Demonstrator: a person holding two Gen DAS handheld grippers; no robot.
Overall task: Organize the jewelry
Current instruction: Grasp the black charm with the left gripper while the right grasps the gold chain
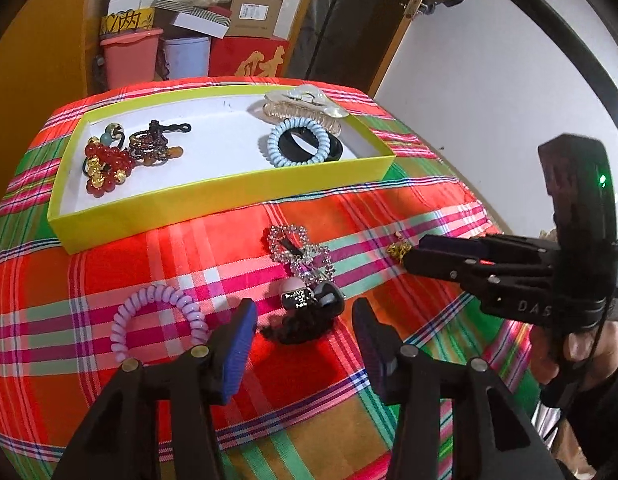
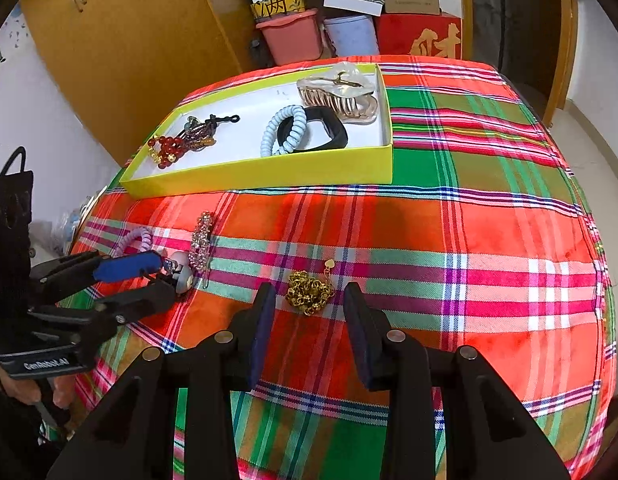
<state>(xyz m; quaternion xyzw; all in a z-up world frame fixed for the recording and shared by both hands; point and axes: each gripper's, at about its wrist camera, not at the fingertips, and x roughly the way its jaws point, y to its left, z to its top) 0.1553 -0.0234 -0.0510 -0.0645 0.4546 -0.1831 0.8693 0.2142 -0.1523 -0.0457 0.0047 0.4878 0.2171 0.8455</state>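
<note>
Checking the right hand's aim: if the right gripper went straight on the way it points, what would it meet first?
Most likely the gold chain, heaped on the plaid cloth just ahead of the right gripper, between its open fingers. Nothing lies before it, though depth is hard to judge.

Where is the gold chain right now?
The gold chain lies bunched on the plaid cloth, outside the yellow tray, just ahead of the open right gripper in the right wrist view.
</note>
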